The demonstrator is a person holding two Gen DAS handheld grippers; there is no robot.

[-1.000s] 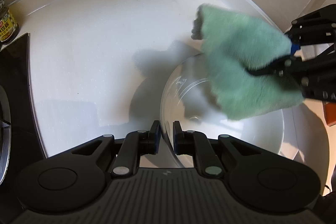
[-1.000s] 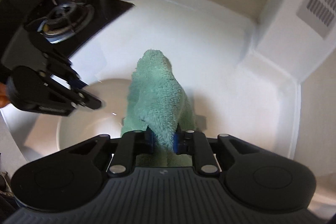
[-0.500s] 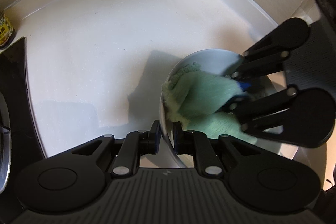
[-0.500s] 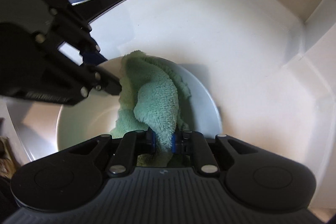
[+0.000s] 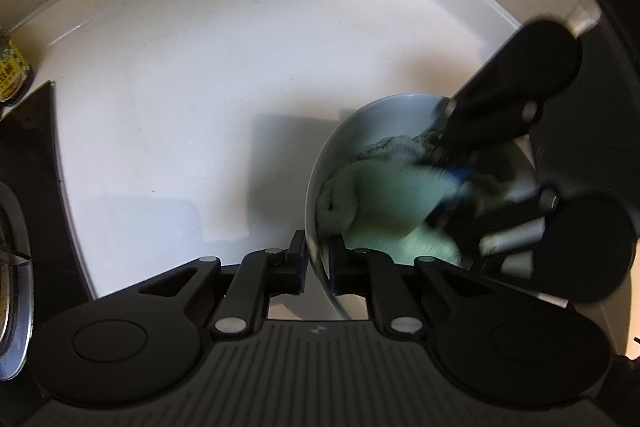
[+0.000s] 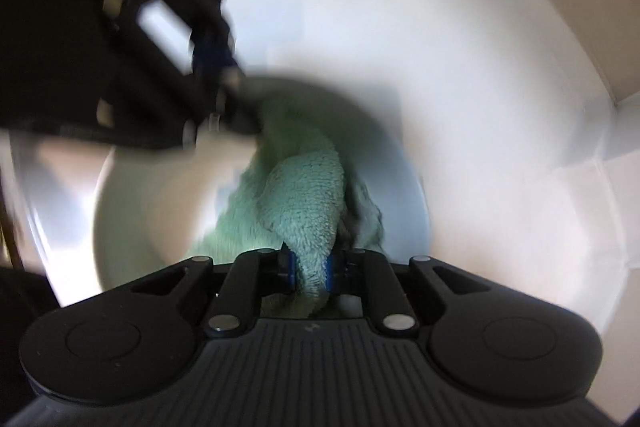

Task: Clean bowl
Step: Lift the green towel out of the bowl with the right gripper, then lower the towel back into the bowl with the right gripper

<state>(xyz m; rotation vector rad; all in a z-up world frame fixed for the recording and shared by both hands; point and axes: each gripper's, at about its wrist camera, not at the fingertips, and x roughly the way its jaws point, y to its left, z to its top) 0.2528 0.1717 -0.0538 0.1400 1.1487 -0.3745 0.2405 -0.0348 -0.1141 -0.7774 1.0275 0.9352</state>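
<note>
We see the white counter take most of the view, with a black stove at its left edge and a jar in the far left corner. The bowl stands on the counter near its right side, just in front of the left hand-held gripper. This gripper is pressed together on the near rim of the bowl, one finger outside and one inside, and a second ago it pinched a little less tightly.

A second ago the green cloth hung in the air above the bowl. Now it lies inside, bunched against the inner wall and the bottom, and the right hand-held gripper pinches a thick fold of it. We judge that wiping has begun, with the bowl held steady for it.

The bowl looks pale, smooth and glossy, with a thin rim. We cannot tell whether any dirt remains, because the cloth covers much of the inside and the right wrist view is blurred.
</note>
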